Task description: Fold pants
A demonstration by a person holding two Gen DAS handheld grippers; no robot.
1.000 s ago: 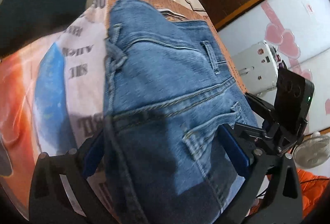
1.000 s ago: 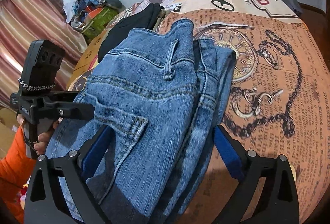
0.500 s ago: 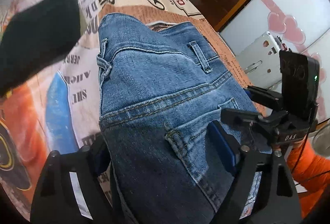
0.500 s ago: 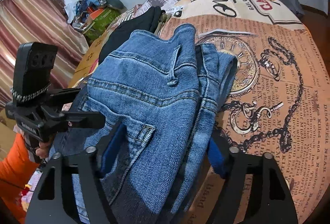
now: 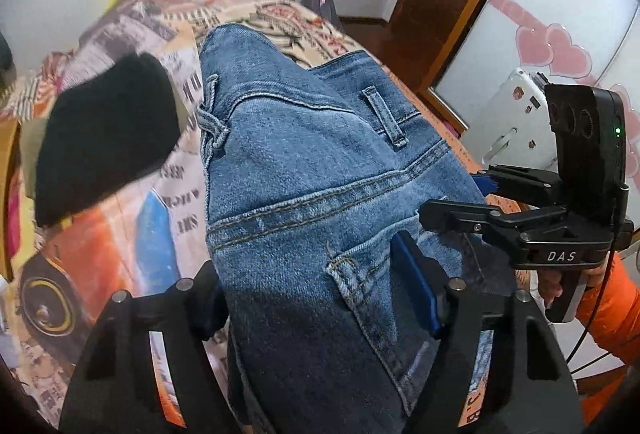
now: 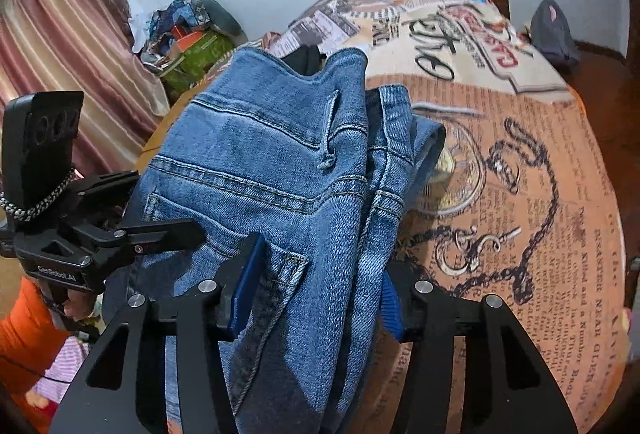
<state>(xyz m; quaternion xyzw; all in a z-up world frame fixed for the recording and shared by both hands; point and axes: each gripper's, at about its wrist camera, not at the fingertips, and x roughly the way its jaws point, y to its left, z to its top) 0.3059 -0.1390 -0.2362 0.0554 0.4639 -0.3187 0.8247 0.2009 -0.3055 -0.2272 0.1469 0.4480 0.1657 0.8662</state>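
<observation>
While closing, both tongs, left [image 5: 320,298] and right [image 6: 312,290], clamp the jeans [image 5: 312,170]

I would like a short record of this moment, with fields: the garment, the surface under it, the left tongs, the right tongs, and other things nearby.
garment: folded blue denim jeans, back pocket and belt loop facing up
surface: bed cover with newspaper and pocket-watch print
left tongs: closing, with the near end of the jeans between the blue pads
right tongs: closing, pads on either side of the jeans' folded edge
nearby: black folded cloth lying left of the jeans; striped pink curtain; orange sleeve
</observation>
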